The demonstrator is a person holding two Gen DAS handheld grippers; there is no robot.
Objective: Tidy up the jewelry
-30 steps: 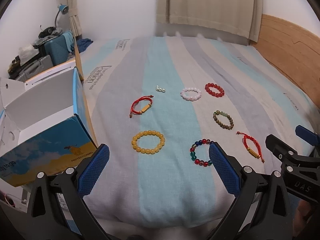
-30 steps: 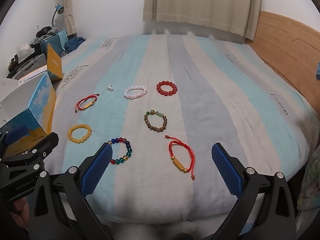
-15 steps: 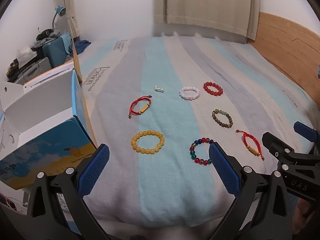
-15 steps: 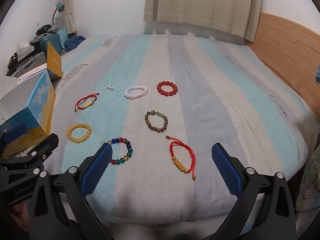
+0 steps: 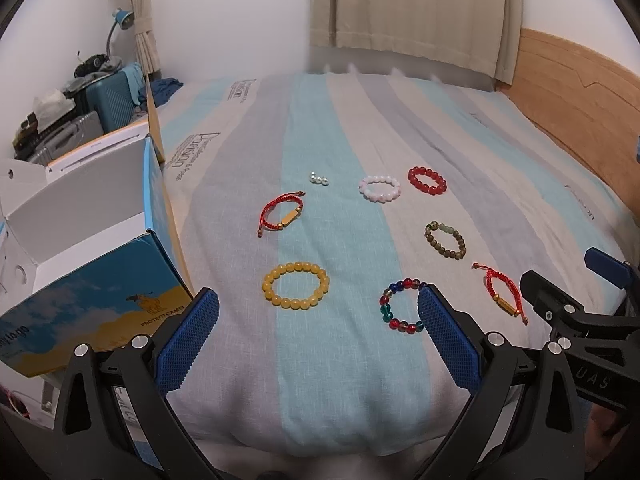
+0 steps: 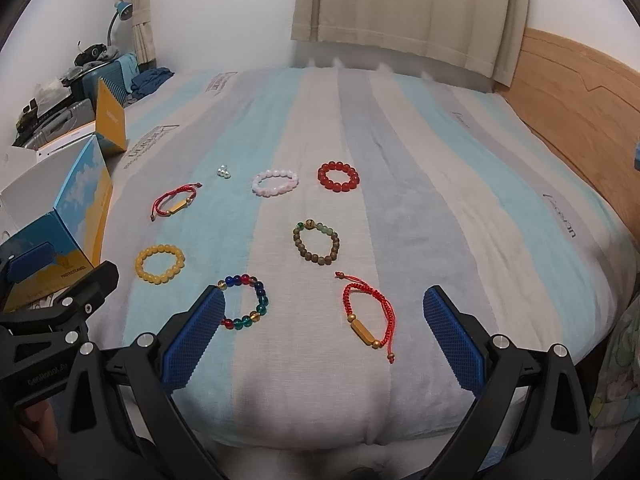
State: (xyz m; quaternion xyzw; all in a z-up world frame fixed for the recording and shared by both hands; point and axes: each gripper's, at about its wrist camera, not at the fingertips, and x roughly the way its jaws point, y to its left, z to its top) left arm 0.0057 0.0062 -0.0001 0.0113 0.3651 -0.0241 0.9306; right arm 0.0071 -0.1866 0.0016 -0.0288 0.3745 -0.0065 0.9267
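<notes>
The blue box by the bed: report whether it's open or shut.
Open: the blue box has its flaps up, showing a white interior; contents cannot be told.

You are in a bedroom of a home. Entries that show it:

- Bed [image 6: 400,184]: wide, made up with a striped sheet in pale blue, grey and cream, printed lettering along some stripes.
- Wooden headboard [image 6: 580,96]: light wood panel running along the bed's right side.
- Curtains [image 6: 408,4]: beige, hanging on the far white wall.
- Desk lamp [image 5: 120,24]: blue shade on a bent neck, far left corner.
- Suitcases [image 5: 116,96]: one teal, one grey, piled with clothes and loose items, by the left wall.
- Open cardboard box [image 5: 92,264]: blue and yellow print, white inside, at the bed's left edge.
</notes>
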